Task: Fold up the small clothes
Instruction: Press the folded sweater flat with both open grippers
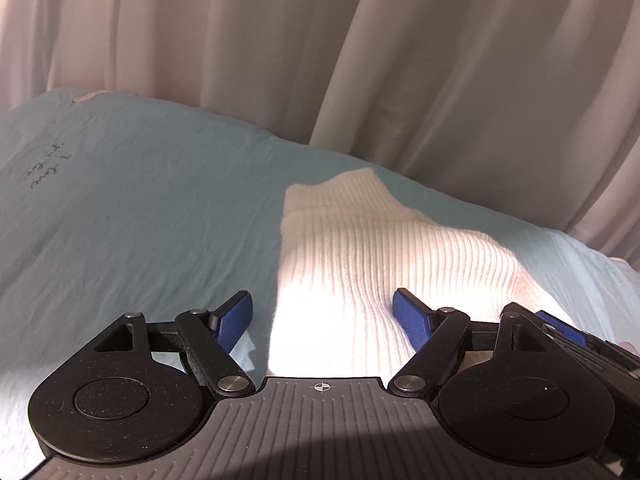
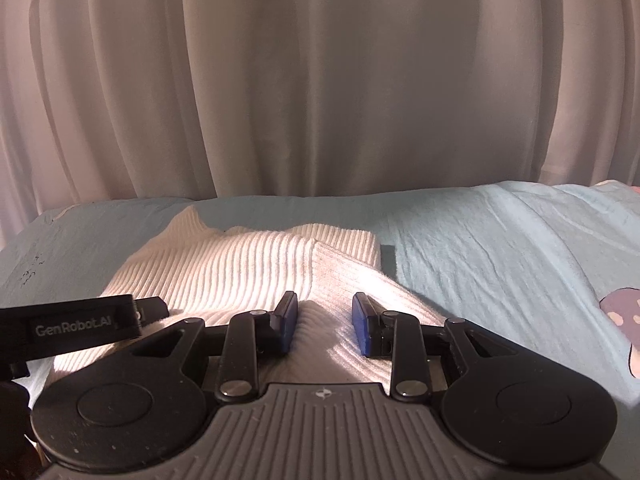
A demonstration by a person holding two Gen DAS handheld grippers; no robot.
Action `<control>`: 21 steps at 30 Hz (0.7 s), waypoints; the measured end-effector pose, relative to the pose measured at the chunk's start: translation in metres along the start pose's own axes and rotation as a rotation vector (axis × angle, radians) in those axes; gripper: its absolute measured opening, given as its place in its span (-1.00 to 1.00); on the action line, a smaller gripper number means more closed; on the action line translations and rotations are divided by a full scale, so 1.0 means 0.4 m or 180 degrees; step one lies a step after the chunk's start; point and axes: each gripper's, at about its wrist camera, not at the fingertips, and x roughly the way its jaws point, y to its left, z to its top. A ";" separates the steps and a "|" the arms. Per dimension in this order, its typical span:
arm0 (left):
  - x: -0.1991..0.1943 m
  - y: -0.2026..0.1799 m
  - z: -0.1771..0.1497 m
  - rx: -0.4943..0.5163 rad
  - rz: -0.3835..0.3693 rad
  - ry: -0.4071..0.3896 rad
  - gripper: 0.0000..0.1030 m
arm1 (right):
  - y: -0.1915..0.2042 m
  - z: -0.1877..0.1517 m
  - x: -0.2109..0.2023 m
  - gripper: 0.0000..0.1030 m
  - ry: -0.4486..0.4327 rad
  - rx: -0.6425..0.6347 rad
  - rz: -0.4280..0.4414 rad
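A white ribbed knit garment (image 1: 360, 264) lies on a pale blue bed sheet (image 1: 140, 208). It also shows in the right wrist view (image 2: 248, 268), with a folded layer on top. My left gripper (image 1: 322, 320) is open, low over the garment's near left edge, one blue pad over the sheet and one over the knit. My right gripper (image 2: 325, 324) is open, with its blue pads apart over a raised ridge of the knit. Nothing is held. The left gripper's body (image 2: 80, 326) shows at the left of the right wrist view.
Pale curtains (image 2: 320, 80) hang right behind the bed. The sheet has dark handwriting (image 1: 48, 170) at the left and a mushroom print (image 2: 624, 312) at the right. The right gripper's pad (image 1: 560, 326) shows at the right of the left wrist view.
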 end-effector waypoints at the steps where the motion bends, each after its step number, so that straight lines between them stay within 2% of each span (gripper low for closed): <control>1: -0.020 0.011 -0.001 -0.0035 -0.0007 -0.0004 0.64 | -0.006 0.005 -0.009 -0.43 0.0030 0.0015 0.0056; 4: -0.084 0.040 -0.008 -0.0147 0.0006 0.0007 0.70 | -0.035 0.025 -0.017 -0.43 0.0148 0.0194 0.0113; 7: -0.118 0.046 -0.026 -0.0126 0.0043 0.0047 0.75 | -0.023 0.013 0.007 -0.42 0.0118 -0.0127 -0.0218; 8: -0.120 0.045 -0.031 -0.0088 0.0042 0.0076 0.76 | -0.017 0.010 0.011 -0.42 0.0076 -0.0239 -0.0268; 11: -0.141 0.059 -0.037 -0.0019 0.0041 0.0125 0.78 | -0.008 0.036 0.000 -0.42 0.0243 -0.0285 -0.0317; 13: -0.164 0.073 -0.042 -0.0012 0.0033 0.0187 0.79 | 0.001 0.049 -0.044 -0.37 0.0283 -0.0275 -0.0263; 15: -0.196 0.089 -0.052 -0.0037 0.0090 0.0250 0.79 | 0.010 0.045 -0.116 -0.35 0.0241 -0.0286 -0.0066; 17: -0.224 0.100 -0.073 -0.0095 0.0073 0.0261 0.79 | 0.019 0.014 -0.203 -0.04 0.0178 -0.0259 0.0258; 18: -0.230 0.102 -0.085 -0.0095 0.0018 0.0295 0.79 | 0.028 -0.008 -0.225 0.03 0.0233 -0.0325 0.0304; 21: -0.222 0.088 -0.114 0.0029 0.0001 0.0539 0.78 | 0.045 -0.085 -0.227 0.07 0.0498 -0.0510 -0.0017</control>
